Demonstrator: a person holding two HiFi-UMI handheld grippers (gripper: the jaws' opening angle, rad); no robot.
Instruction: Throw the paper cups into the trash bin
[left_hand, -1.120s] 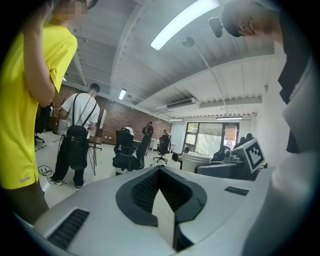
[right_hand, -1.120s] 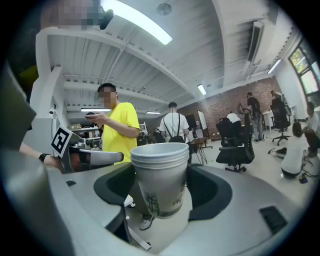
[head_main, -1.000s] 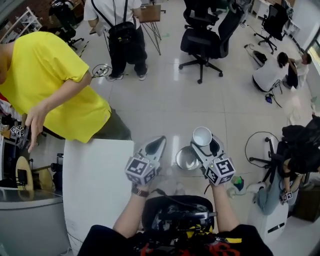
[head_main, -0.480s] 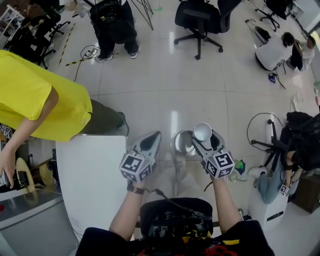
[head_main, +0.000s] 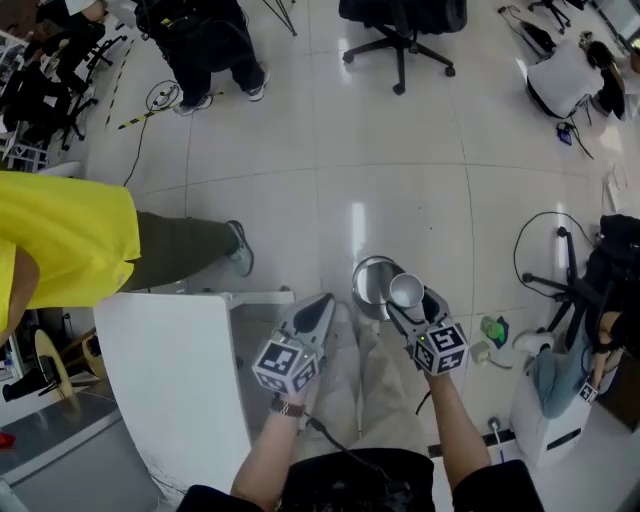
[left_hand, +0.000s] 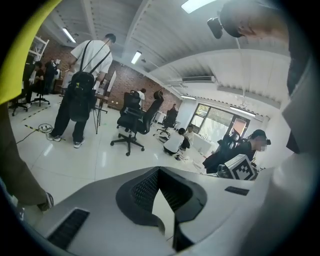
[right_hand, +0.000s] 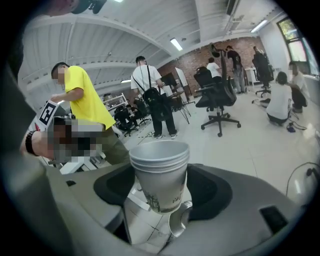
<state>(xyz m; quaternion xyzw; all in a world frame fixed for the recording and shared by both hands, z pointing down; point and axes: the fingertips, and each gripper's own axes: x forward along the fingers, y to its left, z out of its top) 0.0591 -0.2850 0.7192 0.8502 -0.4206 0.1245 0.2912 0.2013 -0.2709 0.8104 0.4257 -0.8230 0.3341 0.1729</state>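
The glossy white tiled floor (head_main: 400, 200) fills most of what I see past both tools, its surface throwing back the ceiling lights. To the left of my left gripper (head_main: 320, 303) stands a flat white table (head_main: 170, 380) with a smooth matt top. Further left of it a person in a yellow shirt (head_main: 60, 235) bends over. Far ahead of both tools sits a black office chair (head_main: 400, 25) on a star base with castors.

Just ahead of my right gripper (head_main: 411, 303), slightly to its left and lower down, is the trash bin (head_main: 367, 283). It is a round, open-topped can of shiny bare metal. In the right gripper view a bright curve of that metal shows right under the base of what I hold.

The right gripper's jaws stand wide and clamp a stack of paper cups (right_hand: 161, 172), one jaw on each side of the lower wall. The cups are nested, with several thin rolled rims one above another at the top. They are pale and smooth, tapering to a narrow base, with a faint dark print low on the side. Their long axis stands upright, across the line of the jaws. The open mouth faces up and the base points down towards the bin. In the head view I look straight into the round mouth.

The left gripper's grey jaws meet at their tips, ribbed dark pads facing each other, with nothing held.
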